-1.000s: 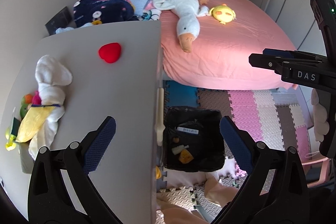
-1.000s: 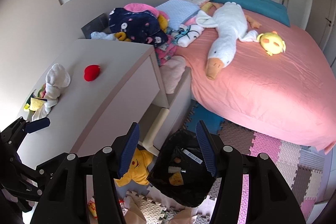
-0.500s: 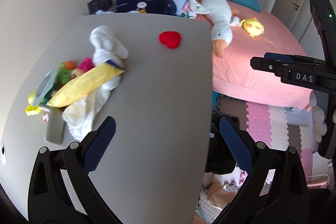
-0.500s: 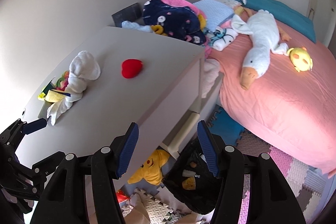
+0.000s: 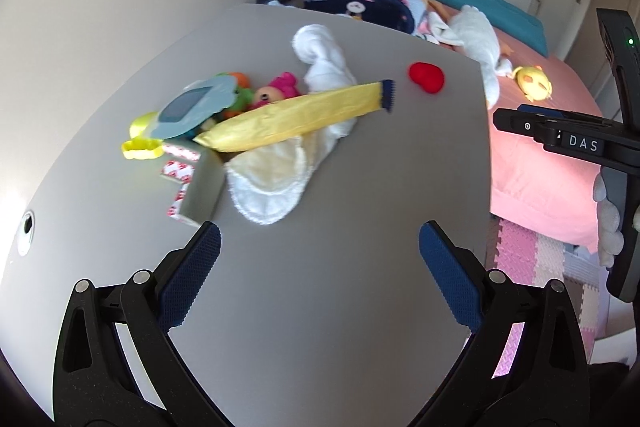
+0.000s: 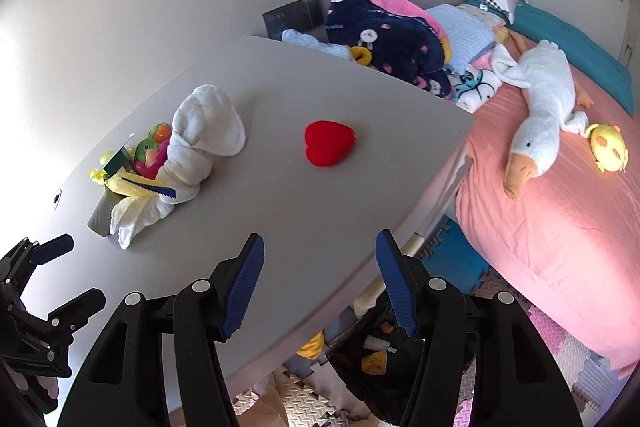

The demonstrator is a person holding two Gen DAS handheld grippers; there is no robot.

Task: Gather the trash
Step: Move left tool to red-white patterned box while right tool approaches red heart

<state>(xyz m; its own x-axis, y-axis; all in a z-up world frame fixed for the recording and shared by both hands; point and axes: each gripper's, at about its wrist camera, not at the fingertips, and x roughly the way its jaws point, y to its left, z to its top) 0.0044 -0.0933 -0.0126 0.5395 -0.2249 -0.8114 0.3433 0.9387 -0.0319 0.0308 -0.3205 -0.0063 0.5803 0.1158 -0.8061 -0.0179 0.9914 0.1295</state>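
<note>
A yellow snack wrapper [image 5: 296, 121] with a blue serrated end lies on a white cloth [image 5: 280, 171] on the grey dresser top [image 5: 320, 287]; it also shows in the right wrist view [image 6: 138, 187]. My left gripper [image 5: 320, 275] is open and empty, hovering over the dresser just short of the cloth. My right gripper [image 6: 320, 283] is open and empty above the dresser's front edge. A black trash bag [image 6: 380, 359] with scraps inside sits on the floor below the right gripper, partly hidden by its fingers.
Small toys [image 5: 260, 93], a yellow-blue gadget [image 5: 180, 115] and a box [image 5: 192, 187] crowd the dresser's left. A red heart [image 6: 328, 143] lies mid-dresser. A pink bed [image 6: 560, 207] with a goose plush [image 6: 536, 123] stands right; foam mats [image 5: 536, 267] cover the floor.
Both grippers have swung left and up from the trash bag to over the dresser. The wrapper and cloth pile is now closer and more centred in the left wrist view.
</note>
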